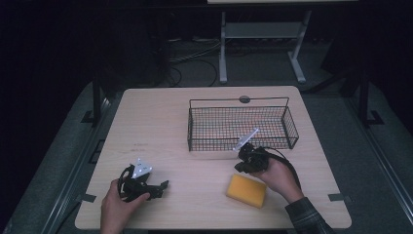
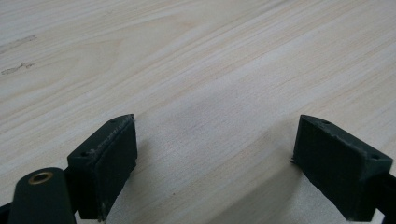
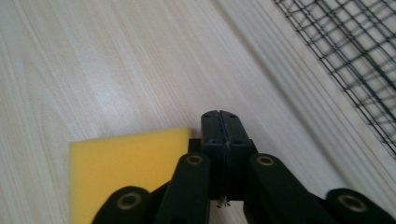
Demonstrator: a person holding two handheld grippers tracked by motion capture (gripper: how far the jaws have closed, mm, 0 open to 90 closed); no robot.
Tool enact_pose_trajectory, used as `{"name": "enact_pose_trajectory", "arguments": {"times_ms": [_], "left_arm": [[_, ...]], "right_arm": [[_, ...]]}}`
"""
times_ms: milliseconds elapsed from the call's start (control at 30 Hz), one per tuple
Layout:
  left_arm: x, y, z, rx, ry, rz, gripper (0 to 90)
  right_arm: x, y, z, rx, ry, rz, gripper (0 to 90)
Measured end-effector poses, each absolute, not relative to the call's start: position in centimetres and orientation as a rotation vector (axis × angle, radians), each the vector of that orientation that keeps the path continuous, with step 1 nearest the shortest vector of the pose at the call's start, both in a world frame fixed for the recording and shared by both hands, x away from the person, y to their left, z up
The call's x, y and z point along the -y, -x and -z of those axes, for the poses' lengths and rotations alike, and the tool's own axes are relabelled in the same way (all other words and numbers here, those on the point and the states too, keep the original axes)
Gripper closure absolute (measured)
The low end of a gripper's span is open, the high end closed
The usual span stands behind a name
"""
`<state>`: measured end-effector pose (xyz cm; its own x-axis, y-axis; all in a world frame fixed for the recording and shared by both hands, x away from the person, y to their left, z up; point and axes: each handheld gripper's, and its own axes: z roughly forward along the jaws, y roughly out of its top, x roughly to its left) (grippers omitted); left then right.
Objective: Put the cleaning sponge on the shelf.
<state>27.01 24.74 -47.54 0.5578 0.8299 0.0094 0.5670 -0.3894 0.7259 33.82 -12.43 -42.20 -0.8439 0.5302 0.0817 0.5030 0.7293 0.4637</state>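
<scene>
A flat rectangular yellow foam sponge [image 1: 246,190] lies on the pale wooden table [image 1: 160,122], near the black wire mesh basket [image 1: 242,127]. Right gripper [image 3: 219,116] jaws pressed together, empty, beside it; left gripper [image 2: 215,154] jaws wide apart.
</scene>
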Motion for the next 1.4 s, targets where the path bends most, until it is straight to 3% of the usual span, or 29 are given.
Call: {"name": "enact_pose_trajectory", "arguments": {"times_ms": [67, 100, 167, 200, 267, 400, 433, 500, 600, 700, 733, 833, 1400], "left_arm": [[-24.7, -27.0, 47.5, -1.116, -2.106, -0.492, 12.7], [-24.7, -27.0, 47.5, -1.116, -2.106, -0.492, 12.7], [-24.7, -27.0, 47.5, -1.116, -2.106, -0.492, 12.7], [-24.7, -27.0, 47.5, -1.116, -2.106, -0.492, 12.7], [-24.7, -27.0, 47.5, -1.116, -2.106, -0.492, 12.7], [-24.7, -27.0, 47.5, -1.116, -2.106, -0.492, 12.7], [-24.7, -27.0, 47.5, -1.117, -2.106, -0.492, 12.7], [-24.7, -27.0, 47.5, -1.116, -2.106, -0.492, 12.7], [-24.7, -27.0, 47.5, -1.116, -2.106, -0.492, 12.7], [-24.7, -27.0, 47.5, -1.116, -2.106, -0.492, 12.7], [-24.7, -27.0, 47.5, -1.116, -2.106, -0.492, 12.7], [-24.7, -27.0, 47.5, -1.116, -2.106, -0.492, 12.7], [-24.7, -27.0, 47.5, -1.118, -2.102, -0.492, 12.7]], "right_arm": [[13.1, -33.9, 42.0, -2.861, -0.878, -0.749, 79.4], [13.6, -33.9, 41.9, -2.847, -0.898, -0.765, 71.7], [13.8, -33.9, 41.9, -2.849, -0.908, -0.77, 69.8], [14.4, -33.9, 41.8, -2.83, -0.927, -0.772, 62.1], [14.6, -33.9, 41.8, -2.827, -0.937, -0.778, 58.7], [15.6, -33.8, 41.7, -2.807, -0.981, -0.778, 39.7], [16.2, -33.8, 41.7, -2.788, -1.012, -0.773, 30.7], [16.4, -33.7, 41.7, -2.782, -1.022, -0.776, 27.8], [17.3, -33.5, 41.5, -2.784, -1.036, -0.82, 14.7], [17.7, -33.2, 41.5, -2.784, -1.032, -0.818, 12.5], [18.1, -32.9, 41.4, -2.79, -1.041, -0.833, 4.0], [18.4, -32.6, 41.4, -2.807, -1.044, -0.841, 0.0], [17.5, -29.4, 41.3, -2.88, -0.913, -0.816, 0.0]]}}
